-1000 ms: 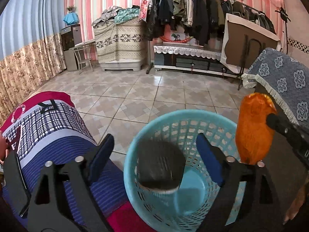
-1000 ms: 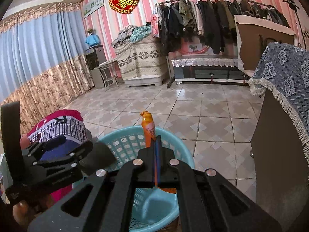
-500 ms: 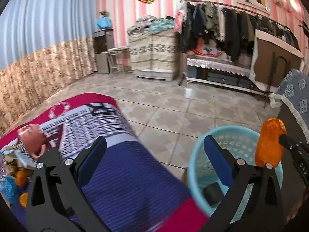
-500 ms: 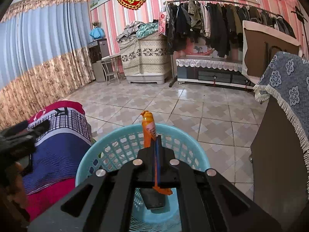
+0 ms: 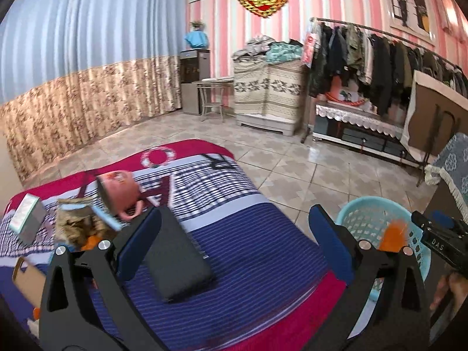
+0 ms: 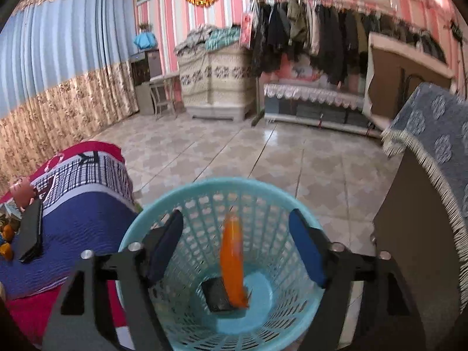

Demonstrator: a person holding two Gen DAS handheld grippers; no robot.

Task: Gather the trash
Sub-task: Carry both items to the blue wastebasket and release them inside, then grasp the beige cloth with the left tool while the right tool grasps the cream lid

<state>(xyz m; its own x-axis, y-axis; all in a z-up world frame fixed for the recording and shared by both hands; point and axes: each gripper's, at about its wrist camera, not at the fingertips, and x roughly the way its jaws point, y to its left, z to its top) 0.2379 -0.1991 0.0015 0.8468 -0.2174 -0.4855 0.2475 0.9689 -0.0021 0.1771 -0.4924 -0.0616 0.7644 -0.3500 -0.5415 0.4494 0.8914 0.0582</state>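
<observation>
A teal basket stands on the floor beside the bed, also in the left wrist view as the basket. My right gripper hangs over it, its jaws opening. An orange wrapper, blurred, drops between the pads without touching them; a dark object lies on the basket's bottom. My left gripper is open and holds nothing, over the striped bedspread. A black flat case lies by its left finger. Beyond are a pink mug, a crumpled wrapper and a small box.
A cabinet draped in a blue-grey fringed cloth stands right of the basket. Tiled floor stretches to a clothes rack and covered furniture at the far wall. Curtains line the left side.
My left gripper swung left, from above the basket to over the bed. The dark object has dropped to the basket's bottom. My right gripper opened and the orange wrapper fell from it.
</observation>
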